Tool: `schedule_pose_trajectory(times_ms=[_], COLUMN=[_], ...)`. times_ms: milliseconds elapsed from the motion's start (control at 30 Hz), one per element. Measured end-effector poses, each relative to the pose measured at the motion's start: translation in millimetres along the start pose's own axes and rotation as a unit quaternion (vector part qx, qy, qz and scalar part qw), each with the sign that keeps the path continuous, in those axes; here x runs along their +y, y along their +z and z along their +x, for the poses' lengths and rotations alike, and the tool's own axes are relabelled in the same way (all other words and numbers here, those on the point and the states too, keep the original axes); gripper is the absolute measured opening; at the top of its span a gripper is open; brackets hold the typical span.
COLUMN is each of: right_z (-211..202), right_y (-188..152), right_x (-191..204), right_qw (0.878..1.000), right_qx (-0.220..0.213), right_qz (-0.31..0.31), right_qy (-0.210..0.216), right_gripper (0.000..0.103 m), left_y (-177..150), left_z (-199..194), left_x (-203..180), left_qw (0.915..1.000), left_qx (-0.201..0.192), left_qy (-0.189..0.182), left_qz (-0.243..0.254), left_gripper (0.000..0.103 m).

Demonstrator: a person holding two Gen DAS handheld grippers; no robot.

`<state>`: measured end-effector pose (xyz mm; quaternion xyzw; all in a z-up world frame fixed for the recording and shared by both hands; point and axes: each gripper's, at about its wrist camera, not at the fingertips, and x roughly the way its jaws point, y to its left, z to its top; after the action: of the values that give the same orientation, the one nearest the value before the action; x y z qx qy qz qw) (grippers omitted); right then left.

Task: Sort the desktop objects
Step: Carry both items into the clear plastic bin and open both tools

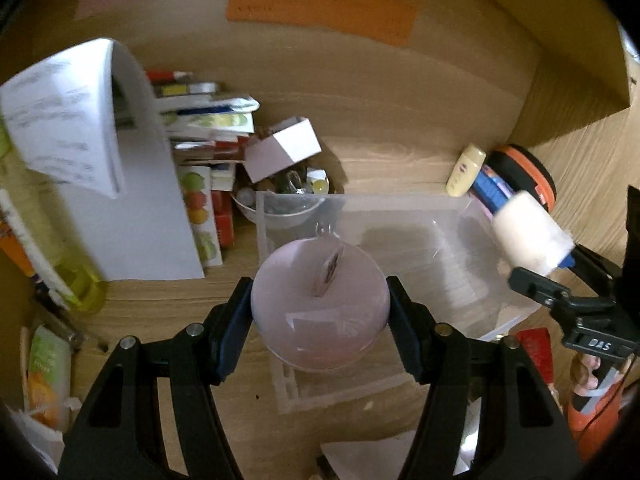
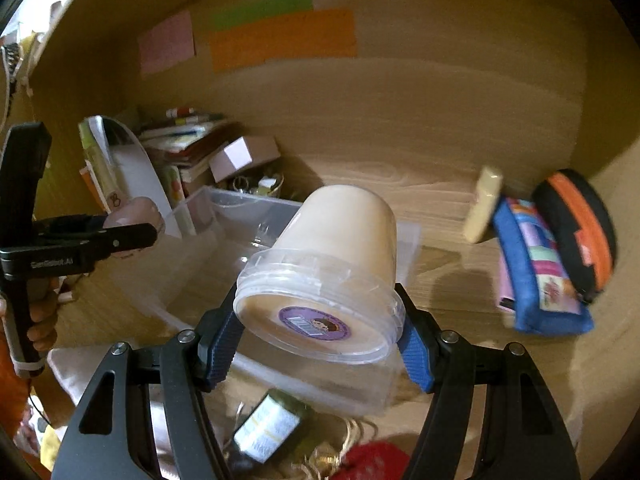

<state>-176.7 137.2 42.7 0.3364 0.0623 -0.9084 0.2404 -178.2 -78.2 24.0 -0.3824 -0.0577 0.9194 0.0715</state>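
Left gripper clamps a pale pink round jar; right gripper clamps a cream-filled lidded tub. Both hang over the clear plastic bin mid-desk. Step: carrying to bin; next, judged: lower each inside and release without collision.

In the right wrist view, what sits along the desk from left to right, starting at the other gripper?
Left gripper holding a pink jar → clear bin → cream tub in the right gripper → yellow tube → blue pouch → black-and-orange case.
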Motion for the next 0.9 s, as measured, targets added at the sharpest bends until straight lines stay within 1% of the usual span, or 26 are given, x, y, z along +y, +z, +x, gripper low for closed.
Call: schedule_pose_trajectory(times_ms=[100, 300, 367, 500, 567, 667, 767, 900], right_z=[21.5, 53.2, 59.2, 68.8, 73.6, 78.8, 81.1, 82.1], right_y=[5.4, 9.0, 8.8, 8.6, 7.9, 7.6, 9.1, 10.2], right_x=[1.4, -0.9, -1.4, 0.7, 0.4, 2.5, 3.3, 4.2], right_qw=[1.000, 0.997, 0.996, 0.994, 0.993, 0.991, 0.991, 0.990], right_qx=[0.024, 0.072, 0.084, 0.098, 0.109, 0.119, 0.124, 0.128], right_qz=[-0.011, -0.024, -0.030, -0.045, -0.048, -0.058, -0.058, -0.057], right_qy=[0.001, 0.009, 0.012, 0.007, 0.009, 0.006, 0.010, 0.011], right_gripper=[0.065, 0.065, 0.065, 0.065, 0.065, 0.066, 0.066, 0.066], left_y=[5.8, 14.4, 16.5, 16.0, 16.2, 17.1, 15.6, 14.0], left_z=[12.4, 27.6, 34.2, 48.9, 51.1, 49.1, 50.5, 53.7], left_x=[-3.6, -18.7, -20.8, -23.3, -26.2, -26.9, -27.4, -25.7], left_qw=[0.9998, 0.9979, 0.9974, 0.9961, 0.9954, 0.9949, 0.9935, 0.9937], left_qx=[0.014, 0.028, 0.038, 0.052, 0.051, 0.054, 0.056, 0.061], left_qy=[0.005, 0.020, 0.016, 0.018, 0.021, 0.012, 0.015, 0.011], left_qz=[0.013, 0.055, 0.060, 0.069, 0.078, 0.085, 0.098, 0.093], left_gripper=[0.063, 0.063, 0.063, 0.062, 0.062, 0.062, 0.062, 0.062])
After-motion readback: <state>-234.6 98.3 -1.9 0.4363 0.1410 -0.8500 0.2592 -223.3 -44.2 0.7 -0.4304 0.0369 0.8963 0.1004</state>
